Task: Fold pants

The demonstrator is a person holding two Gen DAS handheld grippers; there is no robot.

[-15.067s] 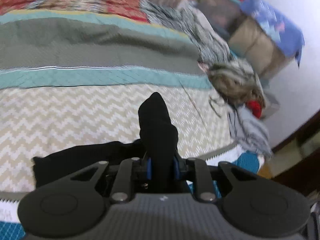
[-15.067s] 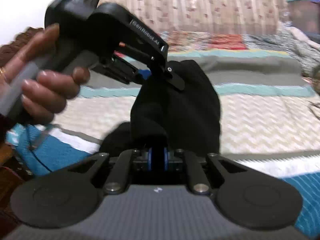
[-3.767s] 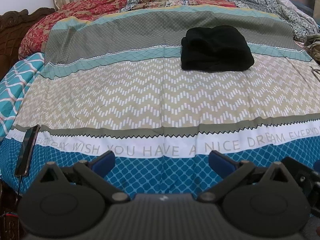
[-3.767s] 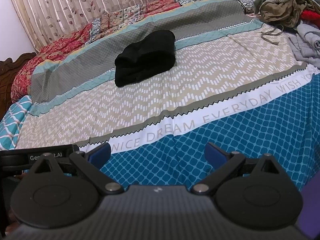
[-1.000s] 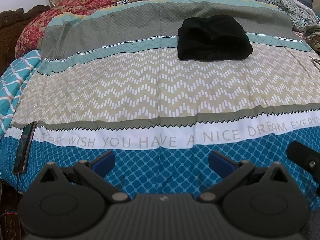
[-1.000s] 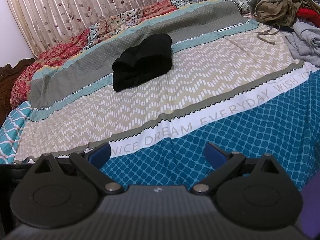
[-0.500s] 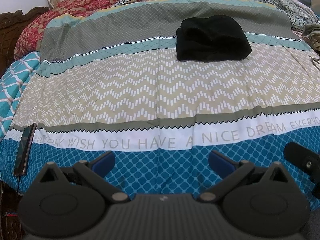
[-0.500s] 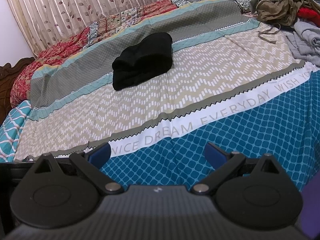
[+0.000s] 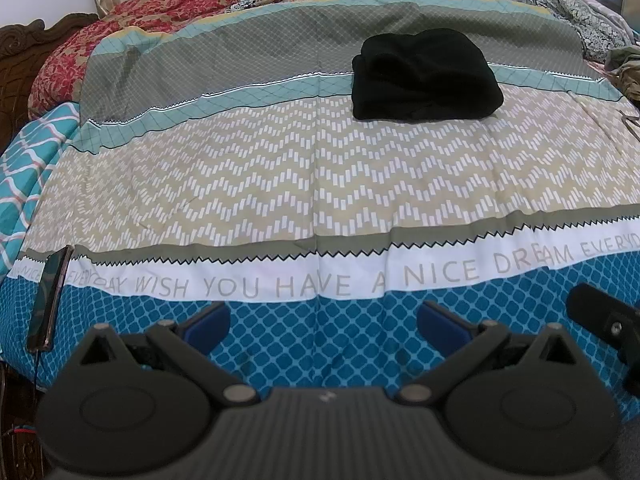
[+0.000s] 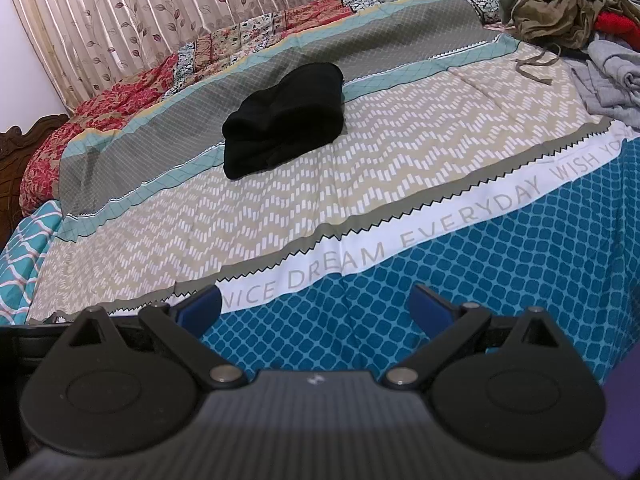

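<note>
The left gripper (image 9: 323, 322) and the right gripper (image 10: 316, 306) both hang over the near edge of the bed (image 9: 280, 184), jaws spread wide and empty, well apart from the black pants (image 9: 424, 76). The pants lie as a thick, rounded bundle far up the bedspread, across the teal stripe. They look soft, limp and light, probably knit; the layers would likely slump or slide if lifted by one edge. A hold through the full stack, at two corners of the folded side, seems safest.
</note>
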